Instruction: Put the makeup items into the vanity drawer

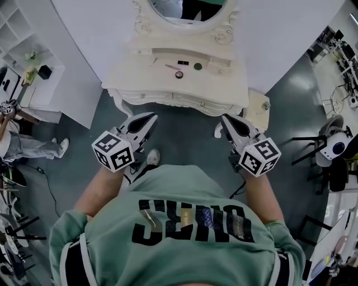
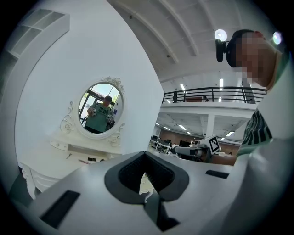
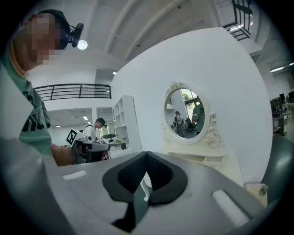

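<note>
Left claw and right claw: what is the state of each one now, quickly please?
Left claw: closed, holding nothing.
Right claw: closed, holding nothing.

Vanity (image 1: 168,84) ahead of me against the wall (image 1: 279,33), mirror (image 1: 184,8) at its back, makeup items (image 1: 179,74) on its top, my left gripper (image 1: 150,117) and right gripper (image 1: 225,119) side by side before its drawers (image 1: 168,99), shelf unit (image 1: 25,44) off left.
</note>
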